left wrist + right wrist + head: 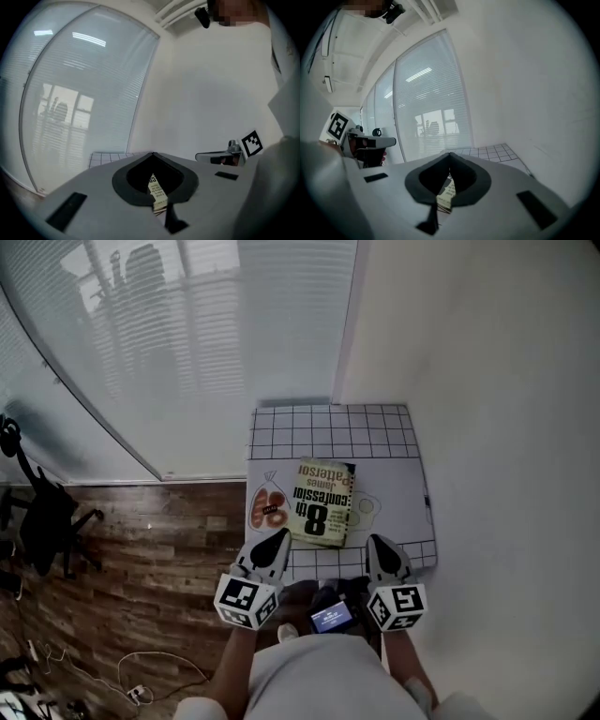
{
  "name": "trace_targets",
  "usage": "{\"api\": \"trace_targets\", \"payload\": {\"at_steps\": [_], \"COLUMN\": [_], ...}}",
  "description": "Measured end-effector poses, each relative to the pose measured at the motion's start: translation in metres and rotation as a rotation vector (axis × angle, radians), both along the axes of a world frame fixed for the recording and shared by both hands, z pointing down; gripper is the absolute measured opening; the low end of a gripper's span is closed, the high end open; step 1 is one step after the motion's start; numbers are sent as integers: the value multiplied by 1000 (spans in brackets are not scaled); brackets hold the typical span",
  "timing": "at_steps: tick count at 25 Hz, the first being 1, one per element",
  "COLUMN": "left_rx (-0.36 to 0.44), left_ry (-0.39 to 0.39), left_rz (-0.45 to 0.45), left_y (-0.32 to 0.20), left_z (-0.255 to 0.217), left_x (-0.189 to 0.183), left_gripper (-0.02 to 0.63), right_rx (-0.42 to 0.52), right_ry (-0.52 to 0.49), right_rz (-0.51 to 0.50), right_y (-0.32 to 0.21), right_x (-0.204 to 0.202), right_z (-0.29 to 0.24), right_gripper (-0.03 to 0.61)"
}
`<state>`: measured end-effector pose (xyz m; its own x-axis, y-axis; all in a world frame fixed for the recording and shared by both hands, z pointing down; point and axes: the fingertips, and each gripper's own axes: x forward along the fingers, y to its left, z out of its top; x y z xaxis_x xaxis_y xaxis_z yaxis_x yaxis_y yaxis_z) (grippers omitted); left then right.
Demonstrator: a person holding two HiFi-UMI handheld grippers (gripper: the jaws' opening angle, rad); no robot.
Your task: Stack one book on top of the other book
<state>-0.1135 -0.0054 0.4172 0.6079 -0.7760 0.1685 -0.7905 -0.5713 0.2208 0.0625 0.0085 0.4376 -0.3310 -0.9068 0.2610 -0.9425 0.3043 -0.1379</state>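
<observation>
Book [323, 502] is laid flat on the desk [394, 427], seemingly atop the other; left gripper [279, 538] and right gripper [379, 545] are clenched empty, held clear to spare the pile.

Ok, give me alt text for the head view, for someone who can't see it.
A yellow-green book lies flat on a white gridded mat, in a corner between a window and a white wall. The left gripper and right gripper hover at the mat's near edge, both shut and empty.
</observation>
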Motion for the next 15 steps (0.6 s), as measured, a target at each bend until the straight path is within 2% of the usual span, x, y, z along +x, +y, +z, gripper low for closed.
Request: {"api": "trace_targets", "payload": {"at_steps": [4, 10, 12, 15], "left_rx": [88, 118, 150, 181], "left_ry": [-31, -31, -21, -53], "left_rz": [-17, 6, 30, 57], "left_y": [36, 82, 95, 110], "left_z": [-22, -34, -40, -42], "left_x": [-9, -11, -9, -4], "left_gripper": [9, 9, 9, 9], "right_rx": [48, 113, 127, 139], "right_ry": [-6, 39, 43, 51], "right_rz": [28, -18, -20, 2], "right_y": [41, 96, 108, 121], "right_x": [-10, -33, -36, -34], "right_z": [-21, -41, -46, -52], "right_gripper": [8, 6, 6, 6]}}
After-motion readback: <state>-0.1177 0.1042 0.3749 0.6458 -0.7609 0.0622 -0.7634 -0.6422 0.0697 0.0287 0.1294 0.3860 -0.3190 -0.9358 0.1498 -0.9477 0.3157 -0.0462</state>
